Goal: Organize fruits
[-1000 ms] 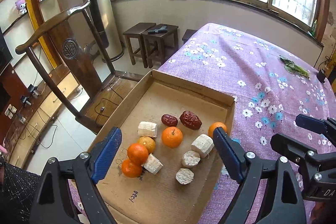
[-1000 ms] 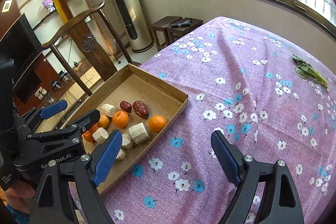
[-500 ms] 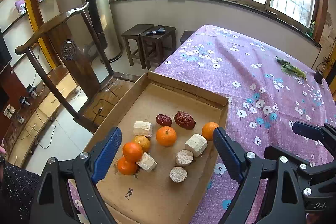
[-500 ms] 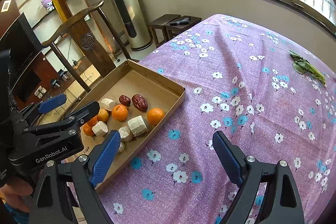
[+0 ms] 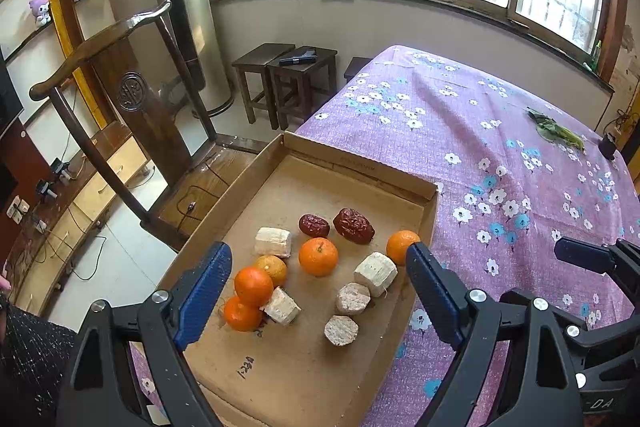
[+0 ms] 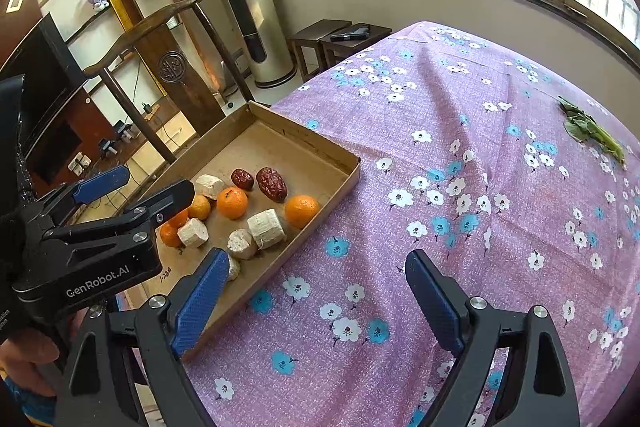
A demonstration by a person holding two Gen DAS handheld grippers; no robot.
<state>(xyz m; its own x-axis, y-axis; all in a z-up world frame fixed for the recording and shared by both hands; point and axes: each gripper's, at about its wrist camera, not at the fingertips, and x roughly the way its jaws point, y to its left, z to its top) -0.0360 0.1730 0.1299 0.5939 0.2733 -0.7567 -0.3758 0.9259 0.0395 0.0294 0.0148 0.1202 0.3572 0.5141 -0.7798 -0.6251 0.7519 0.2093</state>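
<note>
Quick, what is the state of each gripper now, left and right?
Left gripper: open, holding nothing, above the cardboard tray.
Right gripper: open, holding nothing, above the tablecloth.

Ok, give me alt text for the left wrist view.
The open left gripper hovers over a cardboard tray holding five oranges, two red dates and five pale cut chunks. The tray sits on a purple floral tablecloth.

Bare purple tablecloth (image 6: 460, 131) right of the fruit-crowded cardboard tray (image 6: 320, 147).
</note>
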